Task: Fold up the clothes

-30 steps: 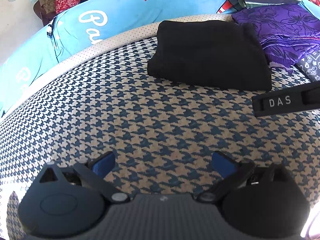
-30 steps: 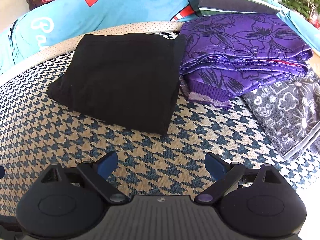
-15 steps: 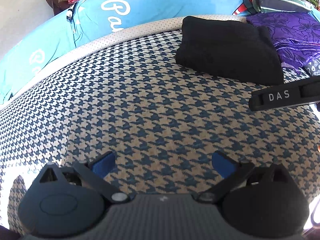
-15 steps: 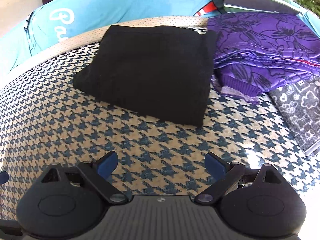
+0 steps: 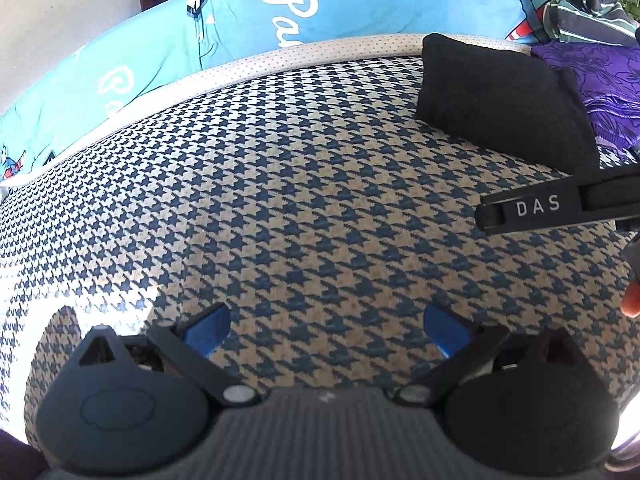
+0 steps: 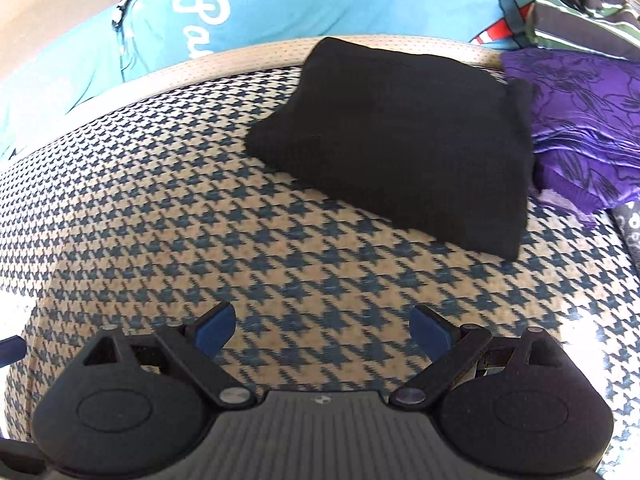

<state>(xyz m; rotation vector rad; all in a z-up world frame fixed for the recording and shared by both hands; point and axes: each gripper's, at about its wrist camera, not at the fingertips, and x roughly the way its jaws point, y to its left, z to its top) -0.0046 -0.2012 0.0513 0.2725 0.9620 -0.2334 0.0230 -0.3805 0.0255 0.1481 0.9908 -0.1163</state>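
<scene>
Two grippers, left (image 5: 326, 332) and right (image 6: 322, 330), hover spread and empty above a houndstooth cover (image 5: 280, 200); the folded black garment (image 6: 400, 136) lies ahead beside purple cloth (image 6: 592, 120). Next, probably: pick an unfolded piece, gripping edges evenly.

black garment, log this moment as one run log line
left claw: open, empty | right claw: open, empty | black garment: folded, on houndstooth cover | purple garment: touching its right side

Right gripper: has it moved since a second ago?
Yes. The right gripper has swung left: the folded black garment resting on the houndstooth blanket now sits further right in its view.
</scene>
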